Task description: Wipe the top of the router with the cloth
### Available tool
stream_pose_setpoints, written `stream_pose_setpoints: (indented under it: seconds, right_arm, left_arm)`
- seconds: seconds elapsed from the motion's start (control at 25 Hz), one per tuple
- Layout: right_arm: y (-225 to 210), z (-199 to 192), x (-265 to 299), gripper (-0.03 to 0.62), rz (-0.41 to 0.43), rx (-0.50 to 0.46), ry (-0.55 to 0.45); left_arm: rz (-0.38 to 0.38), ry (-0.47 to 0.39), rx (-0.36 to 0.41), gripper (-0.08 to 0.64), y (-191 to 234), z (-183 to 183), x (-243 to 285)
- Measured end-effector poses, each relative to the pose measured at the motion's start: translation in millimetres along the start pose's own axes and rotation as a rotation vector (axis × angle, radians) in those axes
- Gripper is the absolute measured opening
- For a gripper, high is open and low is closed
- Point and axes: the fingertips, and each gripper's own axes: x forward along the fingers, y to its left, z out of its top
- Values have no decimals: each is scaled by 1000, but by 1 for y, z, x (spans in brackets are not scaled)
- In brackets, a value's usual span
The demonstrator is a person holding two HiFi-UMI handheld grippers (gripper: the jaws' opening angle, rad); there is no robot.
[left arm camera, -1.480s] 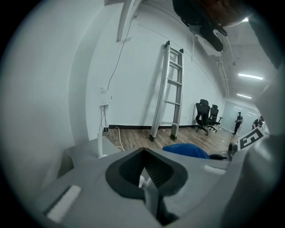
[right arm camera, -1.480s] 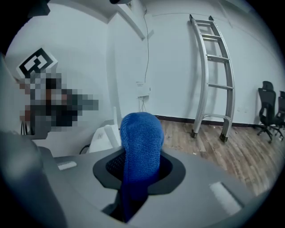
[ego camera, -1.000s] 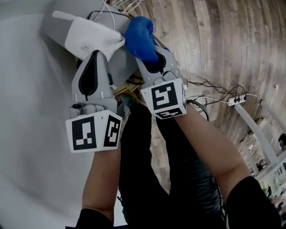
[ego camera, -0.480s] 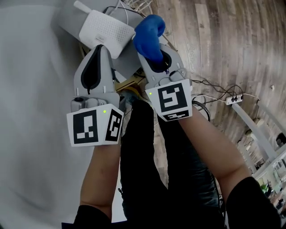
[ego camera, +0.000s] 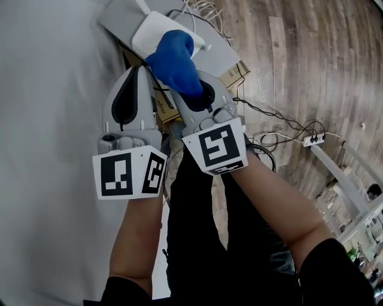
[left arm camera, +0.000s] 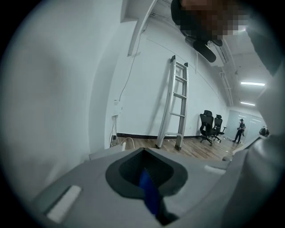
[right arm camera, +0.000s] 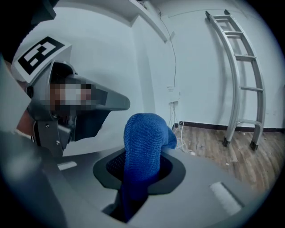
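Observation:
In the head view the white router (ego camera: pixel 153 28) lies on a grey shelf (ego camera: pixel 119 15) at the top. The bunched blue cloth (ego camera: pixel 172 60) covers the router's near end, and I cannot tell if it presses on it. My right gripper (ego camera: pixel 187 89) is shut on the cloth (right arm camera: pixel 142 138), which bulges out between its jaws. My left gripper (ego camera: pixel 136 70) sits just left of the cloth, below the router, with its jaws together. In the left gripper view a thin blue sliver shows in the dark hollow of the left gripper (left arm camera: pixel 144 156).
A white wall fills the left of the head view. Wood floor lies to the right, with a cardboard box (ego camera: pixel 234 75), loose cables (ego camera: pixel 275 119) and a power strip (ego camera: pixel 312 138). A ladder (right arm camera: pixel 242 67) leans on the far wall, near office chairs (left arm camera: pixel 211 127).
My right gripper has carried the cloth leftward, from beside the router's right edge to over its near end. The left gripper has held its place below the router.

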Motion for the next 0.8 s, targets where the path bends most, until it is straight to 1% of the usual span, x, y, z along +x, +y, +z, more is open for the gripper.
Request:
stream_pose_setpoints:
  seconds: [0.12,0.24,0.32,0.4,0.48,0.6,0.8]
  right_arm:
    - [23,-37,25,109,42,3,55]
    - [31,-78,42,109,66,-8,115]
    - [33,-100,48,109,73,-23,149]
    - [37,-112,56,109,84,-40,167]
    - [40,-111,70,109,97,-54,170]
    - [42,-96,100,109,108,-70,152]
    - [44,-39,151,109,110,-84,93]
  left_arm:
    - [44,10,-39,0,30,-31,-11]
    - [95,16,-81,0,56,-59,-18]
    - [114,11,-90,0,67,-71,-21]
    - [120,5,-94,0,76,-78,-22]
    - [125,-7,-93,0,85,-79,-20]
    - [142,-39,-90,0,99,-69,-17]
    - [190,-96,-100,0,123,-42,-30]
